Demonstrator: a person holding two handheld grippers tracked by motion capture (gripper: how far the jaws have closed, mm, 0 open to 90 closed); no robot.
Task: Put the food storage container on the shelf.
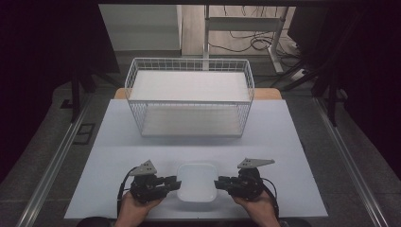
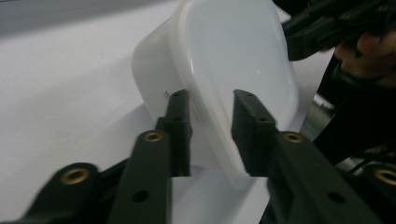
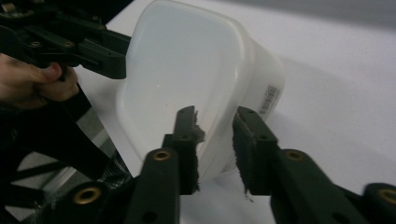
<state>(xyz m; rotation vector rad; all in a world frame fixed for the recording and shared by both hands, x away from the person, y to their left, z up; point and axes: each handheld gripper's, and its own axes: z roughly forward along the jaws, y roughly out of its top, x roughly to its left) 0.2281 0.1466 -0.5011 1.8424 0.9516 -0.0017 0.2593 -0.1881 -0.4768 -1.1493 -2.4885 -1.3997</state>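
Both grippers are closing in on a white plastic container [image 1: 196,185] that sits at the bottom centre of the high view, on the pale table [image 1: 283,142] near its front edge; this looks like the grasping step of a two-handed lift. The left gripper [image 1: 177,184] comes at it from the left of the frame and the right gripper [image 1: 218,184] from the right. In the left gripper view the container's rim [image 2: 219,140] runs between the two jaws, which stand narrow with the rim edge inside the gap; the right gripper view shows the same on the opposite rim. Whether the pads already press the plastic is hard to judge, though both pairs appear pinched onto the rim. The container is a rounded-corner tub, translucent white and smooth, with a flat lid-like top surface and a small printed label [image 3: 270,99] on its side wall. A white wire basket [image 1: 189,97] stands behind it in the middle of the frame, well apart. The next move probably calls for a firm, even pinch on both rims, then a level lift together toward the basket.
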